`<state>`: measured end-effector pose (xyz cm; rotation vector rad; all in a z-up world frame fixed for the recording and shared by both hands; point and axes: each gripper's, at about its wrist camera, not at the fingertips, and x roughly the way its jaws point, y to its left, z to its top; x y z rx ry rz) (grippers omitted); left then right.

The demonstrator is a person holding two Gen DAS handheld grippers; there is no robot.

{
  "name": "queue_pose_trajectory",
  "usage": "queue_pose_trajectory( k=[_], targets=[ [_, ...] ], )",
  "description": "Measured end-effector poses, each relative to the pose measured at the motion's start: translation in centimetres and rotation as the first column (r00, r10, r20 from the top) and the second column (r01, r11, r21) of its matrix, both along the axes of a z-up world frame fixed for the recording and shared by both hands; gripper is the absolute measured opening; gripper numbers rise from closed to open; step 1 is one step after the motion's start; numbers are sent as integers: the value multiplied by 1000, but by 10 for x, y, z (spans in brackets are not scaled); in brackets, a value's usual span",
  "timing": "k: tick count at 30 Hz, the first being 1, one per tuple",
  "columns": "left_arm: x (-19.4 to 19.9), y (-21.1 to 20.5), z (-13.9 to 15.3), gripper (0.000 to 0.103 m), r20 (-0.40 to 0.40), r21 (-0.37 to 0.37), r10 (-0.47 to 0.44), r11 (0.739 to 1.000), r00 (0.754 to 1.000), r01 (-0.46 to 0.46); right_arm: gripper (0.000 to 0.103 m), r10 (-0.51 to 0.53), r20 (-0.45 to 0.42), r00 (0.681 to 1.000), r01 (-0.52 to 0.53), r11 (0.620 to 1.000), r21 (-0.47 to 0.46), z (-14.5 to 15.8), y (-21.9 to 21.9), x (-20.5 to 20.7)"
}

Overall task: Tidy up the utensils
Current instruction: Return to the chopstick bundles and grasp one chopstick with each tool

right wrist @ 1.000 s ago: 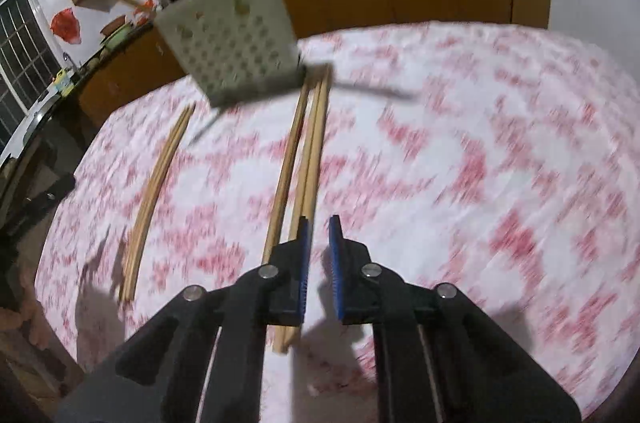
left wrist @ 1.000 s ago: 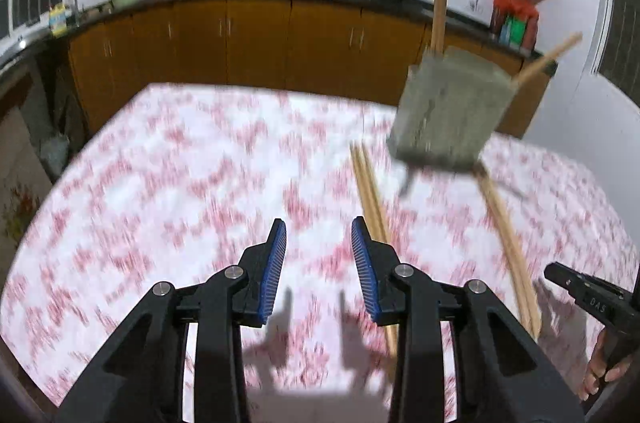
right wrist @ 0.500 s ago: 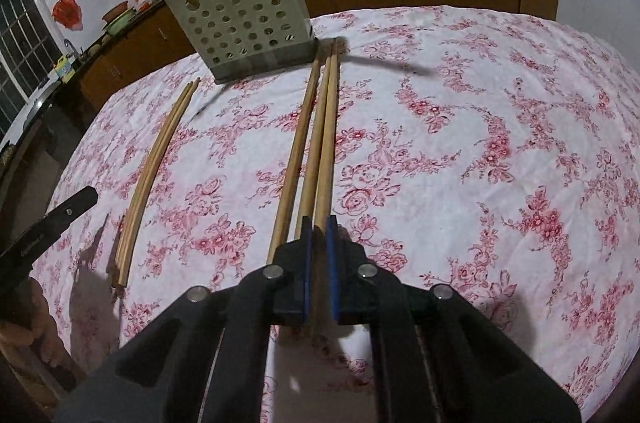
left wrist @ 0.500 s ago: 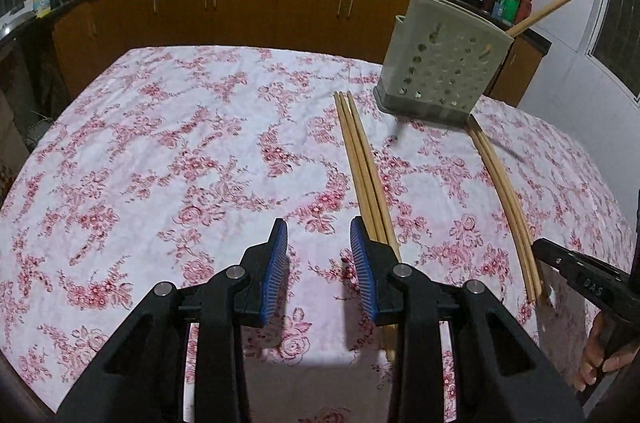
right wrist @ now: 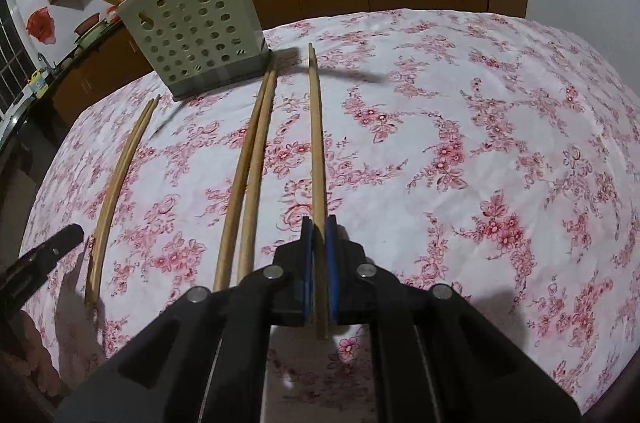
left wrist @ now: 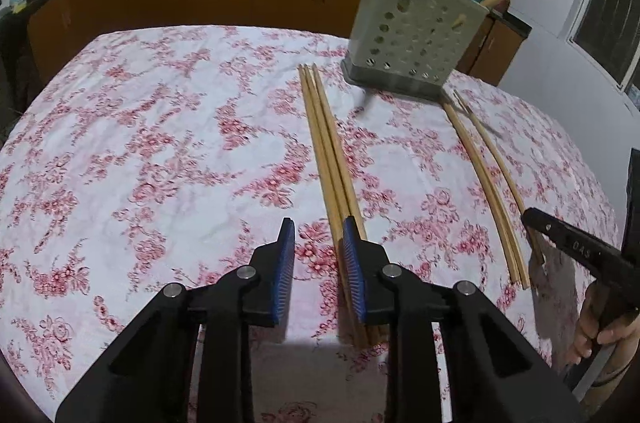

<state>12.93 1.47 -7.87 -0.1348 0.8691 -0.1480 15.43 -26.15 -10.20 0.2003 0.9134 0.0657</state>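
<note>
Right claw (right wrist: 319,229) pinches one wooden chopstick (right wrist: 315,127), which runs forward toward the perforated utensil holder (right wrist: 196,35) at the far side of the tabletop (right wrist: 480,111). Two loose chopsticks (right wrist: 250,175) lie just left of it, another pair (right wrist: 120,175) farther left. Left claw (left wrist: 318,235) hangs spread above the floral cloth, gripping nothing.

A floral-clothed table (left wrist: 140,143) carries loose wooden chopsticks (left wrist: 328,151) and a perforated utensil holder (left wrist: 412,35).
</note>
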Motion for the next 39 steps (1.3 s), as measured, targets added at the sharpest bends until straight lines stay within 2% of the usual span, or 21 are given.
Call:
queue_pose_trajectory(
  k=[5, 15, 19, 20, 31, 39],
  targets=[
    [1, -7, -7, 22, -29, 28, -14, 1000, 999, 15, 9, -3, -3, 1000, 3, 1000, 5, 0, 0, 0],
    [3, -12, -9, 21, -35, 71, -9, 997, 999, 12, 12, 17, 5, 1000, -17, 1000, -9, 0, 6, -2],
    [8, -11, -9, 11, -36, 87, 5, 996, 999, -2, 12, 23, 7, 1000, -23, 1000, -17, 0, 6, -2],
    [10, -11, -10, 8, -37, 88, 9, 996, 999, -6, 9, 23, 8, 1000, -22, 999, -24, 0, 6, -1],
    [22, 9, -9, 7, -31, 96, 53, 994, 998, -50, 8, -7, 16, 1000, 7, 999, -39, 0, -2, 6],
    [22, 12, -10, 8, -14, 114, 41, 993, 999, -39, 9, -15, 21, 1000, 16, 997, -72, 0, -6, 9]
  ],
)
